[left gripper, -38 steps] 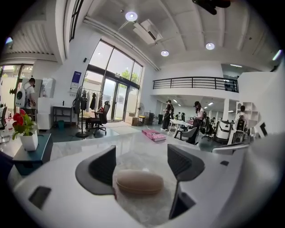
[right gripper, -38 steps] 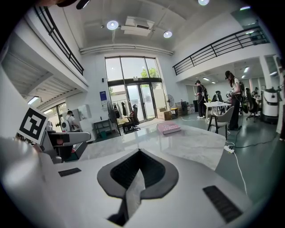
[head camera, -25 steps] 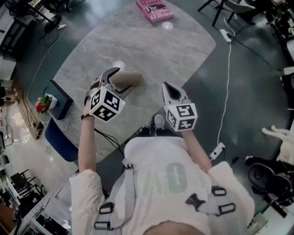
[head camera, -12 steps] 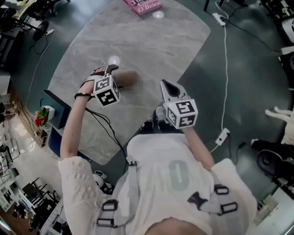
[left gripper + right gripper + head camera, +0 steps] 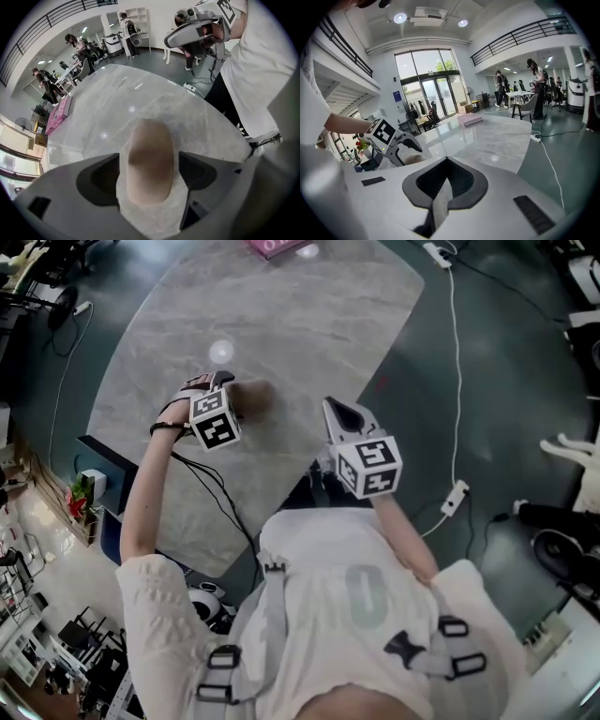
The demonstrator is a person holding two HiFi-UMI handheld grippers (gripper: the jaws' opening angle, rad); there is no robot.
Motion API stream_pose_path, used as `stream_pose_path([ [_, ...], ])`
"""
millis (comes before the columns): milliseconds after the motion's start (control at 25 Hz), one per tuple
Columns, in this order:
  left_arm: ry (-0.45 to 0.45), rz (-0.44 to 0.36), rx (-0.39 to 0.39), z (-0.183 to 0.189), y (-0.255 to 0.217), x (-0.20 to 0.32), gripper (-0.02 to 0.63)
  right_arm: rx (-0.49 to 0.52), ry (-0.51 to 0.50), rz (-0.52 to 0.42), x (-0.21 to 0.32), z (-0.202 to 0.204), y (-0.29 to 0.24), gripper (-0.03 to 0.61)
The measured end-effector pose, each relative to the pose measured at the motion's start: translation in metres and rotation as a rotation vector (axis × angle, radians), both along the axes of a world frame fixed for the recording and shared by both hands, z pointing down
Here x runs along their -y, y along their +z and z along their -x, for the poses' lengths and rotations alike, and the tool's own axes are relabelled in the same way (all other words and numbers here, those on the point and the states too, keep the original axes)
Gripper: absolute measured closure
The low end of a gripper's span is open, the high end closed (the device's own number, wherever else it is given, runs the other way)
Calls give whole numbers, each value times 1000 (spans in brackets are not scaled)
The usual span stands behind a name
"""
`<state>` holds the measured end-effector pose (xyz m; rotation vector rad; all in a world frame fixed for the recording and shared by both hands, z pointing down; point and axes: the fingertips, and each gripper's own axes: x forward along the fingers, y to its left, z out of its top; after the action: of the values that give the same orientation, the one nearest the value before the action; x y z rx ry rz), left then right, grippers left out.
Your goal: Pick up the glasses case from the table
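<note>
With grasp and lift still to be done, the glasses case [image 5: 147,140] is seen flat on the tabletop [image 5: 187,117] between the left gripper's [image 5: 149,176] jaws, which have just been opened wide and are not pressed on it, while the right gripper's [image 5: 443,187] jaws are clenched on nothing.

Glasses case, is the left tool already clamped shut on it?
No, the jaws of the left tool have just been opening and stand clear either side of the glasses case.

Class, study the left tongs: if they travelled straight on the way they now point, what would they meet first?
Most likely the glasses case: it lies on the table between the jaws of the left tongs, which have just been opening.
</note>
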<state>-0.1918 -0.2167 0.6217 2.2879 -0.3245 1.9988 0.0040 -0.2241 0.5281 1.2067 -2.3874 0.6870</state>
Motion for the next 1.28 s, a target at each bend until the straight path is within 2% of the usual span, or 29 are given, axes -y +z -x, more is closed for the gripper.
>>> stream_pose_path([
  [200, 6, 57, 9, 1, 11, -5, 241, -4, -6, 20, 1, 3, 6, 577],
  [440, 12, 65, 20, 0, 26, -2, 241, 0, -16, 48, 0, 7, 13, 577],
  [800, 0, 137, 33, -6, 30, -1, 240, 0, -16, 70, 5, 1, 14, 577],
  [1040, 19, 169, 86, -2, 45, -5, 228, 7, -16, 74, 6, 5, 20, 577],
  [1280, 19, 203, 100, -2, 46, -2, 227, 5, 5, 89, 9, -1, 25, 577],
])
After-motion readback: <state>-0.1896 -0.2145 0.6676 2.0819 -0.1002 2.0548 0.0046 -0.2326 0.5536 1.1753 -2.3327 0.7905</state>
